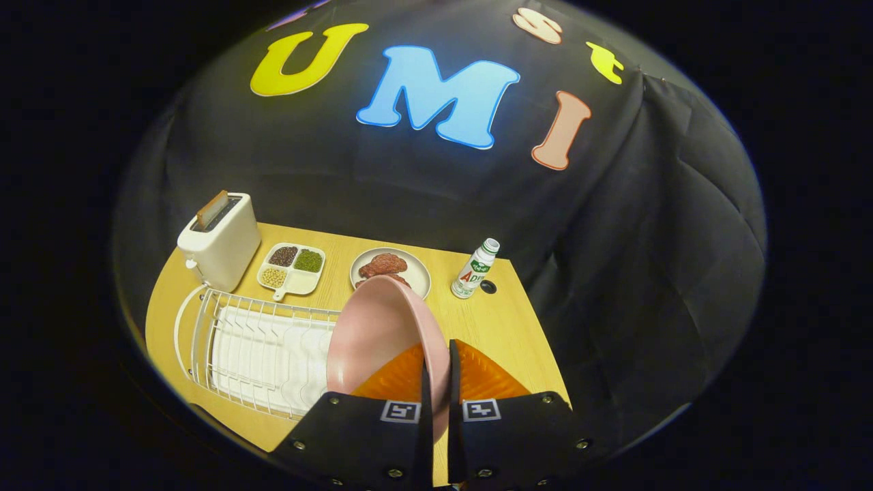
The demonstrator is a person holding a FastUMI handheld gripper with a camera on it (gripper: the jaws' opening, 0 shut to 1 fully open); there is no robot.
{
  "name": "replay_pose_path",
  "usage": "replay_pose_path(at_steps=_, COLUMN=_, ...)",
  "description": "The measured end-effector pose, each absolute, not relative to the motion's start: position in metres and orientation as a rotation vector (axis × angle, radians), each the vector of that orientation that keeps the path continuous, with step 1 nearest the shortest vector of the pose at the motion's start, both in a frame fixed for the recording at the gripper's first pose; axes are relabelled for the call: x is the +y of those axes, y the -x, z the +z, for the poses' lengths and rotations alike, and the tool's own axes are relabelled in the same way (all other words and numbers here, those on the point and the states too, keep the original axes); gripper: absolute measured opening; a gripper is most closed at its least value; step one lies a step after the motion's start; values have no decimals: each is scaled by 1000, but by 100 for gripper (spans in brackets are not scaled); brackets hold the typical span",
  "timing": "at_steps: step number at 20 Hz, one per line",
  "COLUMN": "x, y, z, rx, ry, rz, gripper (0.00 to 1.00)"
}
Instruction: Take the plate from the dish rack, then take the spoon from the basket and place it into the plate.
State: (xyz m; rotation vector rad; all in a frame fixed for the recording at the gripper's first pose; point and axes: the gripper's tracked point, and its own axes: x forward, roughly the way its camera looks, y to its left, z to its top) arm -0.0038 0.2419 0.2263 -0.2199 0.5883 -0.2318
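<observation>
A pink plate (372, 337) stands on edge between my fingers, held up above the wooden table (505, 327). My gripper (437, 358) is shut on the plate's rim, one finger on each face. The white wire dish rack (252, 348) lies to the left of the fingers, below the plate, with its white drip tray showing and no dishes seen in it. The plate hides the rack's right end.
Beyond the rack stand a white toaster (219, 240) with a slice in it and a white divided dish of beans (292, 268). A plate of meat (390, 267) sits just beyond the pink plate. A small white bottle (475, 269) stands near the table's far right edge.
</observation>
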Motion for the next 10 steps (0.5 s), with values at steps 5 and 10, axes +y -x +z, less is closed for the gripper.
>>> replay_pose_path(at_steps=5, x=218, y=35, z=227, rx=587, ry=165, rz=-171, gripper=8)
replay_pose_path(at_steps=10, x=195, y=70, z=214, rx=602, ry=150, rz=-96, gripper=8)
